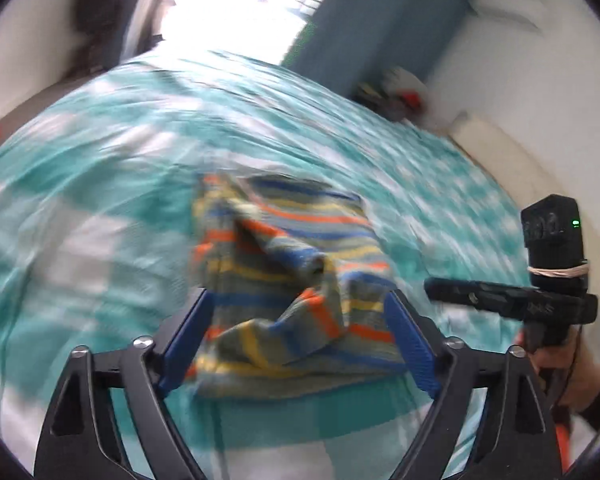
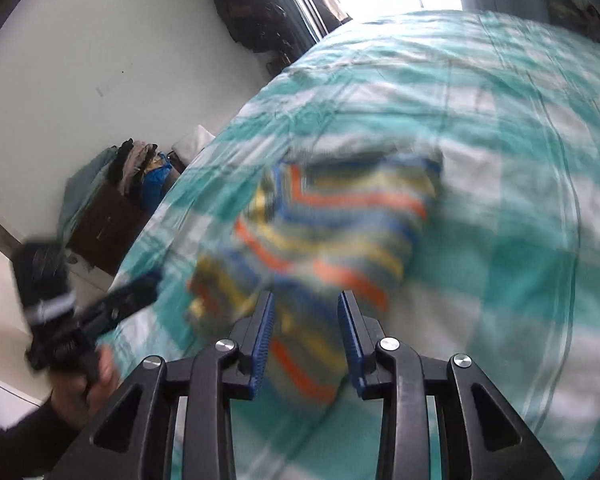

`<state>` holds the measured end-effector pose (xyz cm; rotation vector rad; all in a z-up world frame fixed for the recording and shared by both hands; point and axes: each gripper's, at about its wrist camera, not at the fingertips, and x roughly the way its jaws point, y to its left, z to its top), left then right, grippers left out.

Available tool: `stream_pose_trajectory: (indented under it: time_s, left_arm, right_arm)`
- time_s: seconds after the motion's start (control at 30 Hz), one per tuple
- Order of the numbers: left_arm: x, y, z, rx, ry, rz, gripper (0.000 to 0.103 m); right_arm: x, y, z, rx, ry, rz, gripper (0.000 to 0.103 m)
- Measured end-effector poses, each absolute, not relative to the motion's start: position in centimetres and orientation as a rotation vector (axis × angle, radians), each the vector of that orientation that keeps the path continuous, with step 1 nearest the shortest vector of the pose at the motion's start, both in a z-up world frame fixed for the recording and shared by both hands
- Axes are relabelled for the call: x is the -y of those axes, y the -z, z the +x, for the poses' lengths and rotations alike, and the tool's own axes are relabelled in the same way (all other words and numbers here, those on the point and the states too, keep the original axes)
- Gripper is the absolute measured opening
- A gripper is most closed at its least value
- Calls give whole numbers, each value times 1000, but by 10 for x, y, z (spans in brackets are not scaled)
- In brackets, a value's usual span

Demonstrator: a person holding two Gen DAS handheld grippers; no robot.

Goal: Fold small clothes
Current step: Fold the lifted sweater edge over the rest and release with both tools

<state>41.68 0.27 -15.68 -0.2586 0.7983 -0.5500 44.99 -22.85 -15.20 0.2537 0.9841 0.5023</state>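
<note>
A small striped garment (image 1: 288,280), grey-green with blue, orange and yellow bands, lies rumpled on the teal-and-white checked bed (image 1: 100,208). My left gripper (image 1: 298,300) is open, its blue pads on either side of the garment's near part, just above it. The right gripper shows at the right of this view (image 1: 432,294), beside the garment. In the right wrist view the garment (image 2: 332,232) is blurred and lies ahead of my right gripper (image 2: 306,300), which is open with its blue pads a moderate gap apart over the cloth's near edge. The left gripper (image 2: 152,280) appears at the left.
The bed cover (image 2: 500,160) fills most of both views. A white wall (image 2: 80,60) lies to the left, with a dark cabinet (image 2: 108,228) piled with clothes. A bright window is beyond the bed's far end. A pillow (image 1: 496,140) lies by the right wall.
</note>
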Motion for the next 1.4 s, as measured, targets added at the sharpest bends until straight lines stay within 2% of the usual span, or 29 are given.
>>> stream_pose_trajectory:
  time_s: [0.03, 0.07, 0.1, 0.13, 0.17, 0.2, 0.3, 0.37, 0.43, 0.47, 0.5, 0.53, 0.63, 0.73, 0.8, 0.87, 0.93, 0.97, 1.0, 1.03, 1.13, 1.23, 1.3, 1.33, 1.37, 1.4]
  left_arm:
    - [1, 164, 423, -833, 562, -235, 90]
    - [4, 168, 421, -863, 571, -232, 86]
    - [4, 175, 427, -903, 587, -245, 77]
    - [4, 182, 433, -955, 634, -278, 27]
    - [5, 187, 434, -1021, 689, -319, 4]
    - [2, 187, 431, -1027, 693, -331, 2]
    - [-22, 185, 419, -1023, 621, -376, 2]
    - [-35, 196, 422, -1053, 562, -405, 2]
    - [-39, 205, 422, -1104, 507, -392, 3]
    - [-38, 207, 422, -1120, 510, -394, 6]
    - [-35, 206, 420, -1121, 509, -386, 7]
    - [-34, 200, 416, -1112, 511, -377, 9]
    - [-32, 185, 408, -1055, 534, -381, 28]
    - [-29, 188, 410, -1036, 538, -387, 28]
    - [-26, 195, 409, -1044, 521, -376, 23]
    - [-27, 202, 409, -1051, 511, -383, 20]
    - [-31, 206, 405, -1041, 509, -390, 19]
    - [-31, 206, 404, -1039, 507, -383, 18]
    - [-31, 207, 404, -1038, 506, -382, 16]
    - [-35, 206, 403, -1037, 502, -391, 13]
    - [-44, 213, 404, -1057, 487, -435, 11]
    - [-46, 215, 403, -1074, 480, -436, 11]
    - [-50, 207, 399, -1080, 463, -427, 16]
    - [-54, 200, 395, -1072, 440, -421, 27]
    - [-59, 192, 388, -1052, 412, -412, 45]
    - [-64, 184, 382, -1024, 388, -402, 52]
  right_arm:
    - [230, 156, 441, -991, -504, 263, 34]
    - [231, 162, 431, -1005, -506, 262, 34]
    - [230, 167, 426, -1016, -508, 248, 34]
    - [230, 168, 421, -1024, -507, 225, 34]
    - [226, 172, 417, -1026, -502, 187, 34]
    - [223, 174, 416, -1024, -507, 171, 34]
    - [207, 172, 415, -971, -551, 117, 34]
    - [199, 176, 417, -930, -609, 120, 29]
    - [191, 207, 430, -1045, -591, 96, 21]
    - [190, 230, 435, -1142, -570, 87, 20]
    - [193, 233, 436, -1148, -574, 103, 20]
    - [196, 229, 435, -1139, -573, 112, 17]
    - [207, 200, 442, -1116, -554, 149, 18]
    - [202, 160, 478, -1049, -576, 192, 18]
    - [181, 152, 521, -1086, -602, 191, 24]
    - [146, 159, 564, -1127, -594, 105, 51]
    - [121, 170, 587, -1109, -571, 15, 54]
    - [105, 179, 600, -1119, -574, -38, 39]
    - [93, 189, 611, -1135, -564, -92, 14]
    - [84, 197, 620, -1146, -530, -121, 4]
    - [82, 193, 627, -1060, -525, -44, 4]
    - [95, 212, 635, -1124, -536, 65, 9]
    - [111, 205, 626, -1112, -525, 102, 12]
    - [125, 193, 616, -1072, -503, 113, 22]
    - [142, 179, 603, -1023, -487, 128, 37]
    - [154, 168, 589, -987, -469, 134, 46]
